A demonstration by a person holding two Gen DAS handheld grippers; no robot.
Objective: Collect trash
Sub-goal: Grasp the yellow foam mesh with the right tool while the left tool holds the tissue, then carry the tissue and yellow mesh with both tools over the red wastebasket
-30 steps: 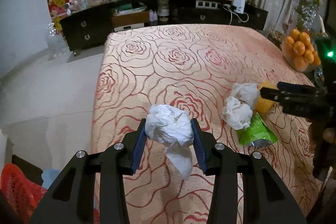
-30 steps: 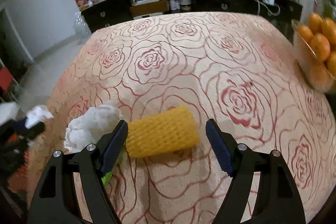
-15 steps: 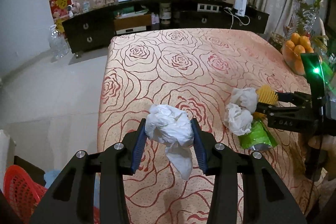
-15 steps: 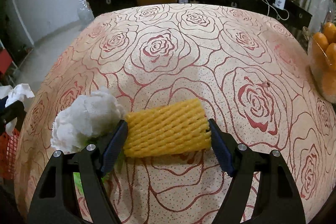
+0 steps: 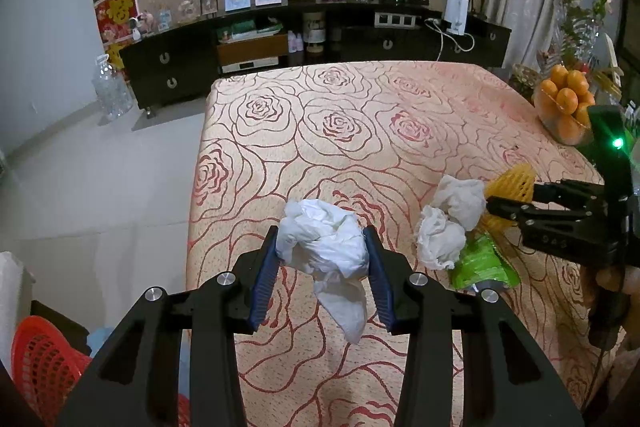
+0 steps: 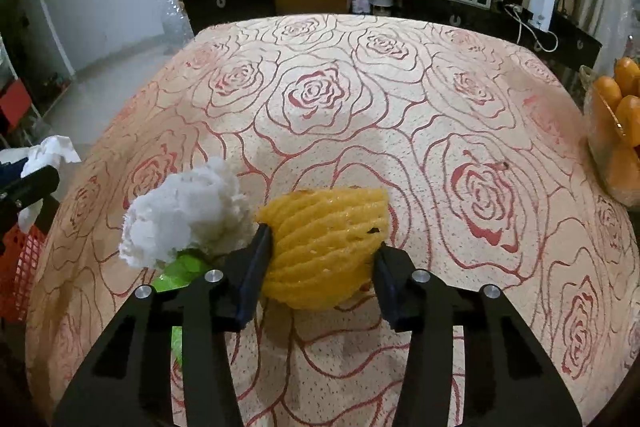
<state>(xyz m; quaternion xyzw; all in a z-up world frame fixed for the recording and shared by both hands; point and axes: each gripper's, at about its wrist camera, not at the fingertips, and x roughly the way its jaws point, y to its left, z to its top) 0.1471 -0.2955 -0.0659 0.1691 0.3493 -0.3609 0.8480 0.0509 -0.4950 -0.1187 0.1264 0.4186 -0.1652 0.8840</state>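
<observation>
My left gripper is shut on a crumpled white tissue, held just above the rose-patterned tablecloth. In the right wrist view my right gripper has a yellow foam fruit net between its jaws, which are closing; the pads press the net and it bulges. A second white tissue wad lies to its left on a green wrapper. The left wrist view shows that wad, the green wrapper, the yellow net and the right gripper.
A glass bowl of oranges stands at the table's right edge, also the orange bowl in the right wrist view. A red mesh basket sits low at the left, off the table. A dark sideboard lines the far wall.
The right gripper's jaws have drawn in on the yellow foam net, squeezing it from a flat roll into a bulging lump. The left gripper still holds its tissue in the same place.
</observation>
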